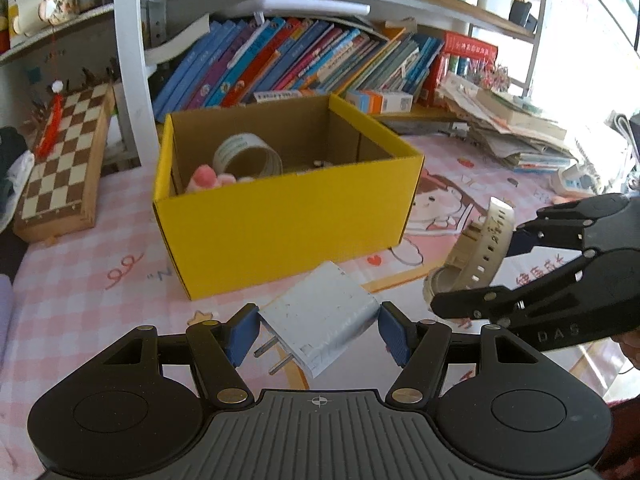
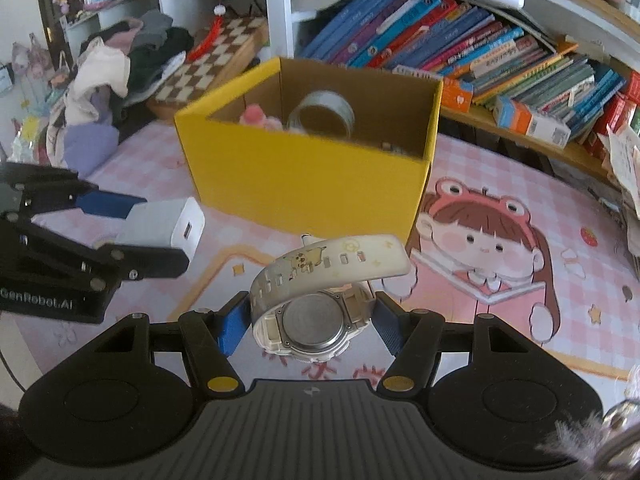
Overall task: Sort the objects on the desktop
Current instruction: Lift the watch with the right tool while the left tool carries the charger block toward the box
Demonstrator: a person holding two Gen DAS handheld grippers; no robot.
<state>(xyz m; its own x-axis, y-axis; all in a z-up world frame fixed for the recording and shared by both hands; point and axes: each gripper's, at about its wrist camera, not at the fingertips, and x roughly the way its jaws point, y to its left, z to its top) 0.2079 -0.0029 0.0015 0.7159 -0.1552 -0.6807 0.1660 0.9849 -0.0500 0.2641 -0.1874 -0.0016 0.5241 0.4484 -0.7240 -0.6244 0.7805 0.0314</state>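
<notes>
My left gripper (image 1: 318, 330) is shut on a white plug charger (image 1: 320, 316), its two prongs pointing lower left, held above the pink mat just in front of the yellow box (image 1: 280, 216). My right gripper (image 2: 308, 320) is shut on a white wristwatch (image 2: 316, 300), its case back facing the camera and its strap curling upward. The watch also shows in the left wrist view (image 1: 476, 252), to the right of the box. The charger also shows in the right wrist view (image 2: 168, 224). The box (image 2: 312, 184) is open and holds a tape roll (image 1: 248, 156) and a pink soft toy (image 1: 206, 178).
A folding chessboard (image 1: 64, 164) leans at the left of the box. A row of books (image 1: 304, 64) stands on the shelf behind it. A pile of papers and books (image 1: 516, 128) lies at the right. Clothes (image 2: 116, 68) are heaped at the far left.
</notes>
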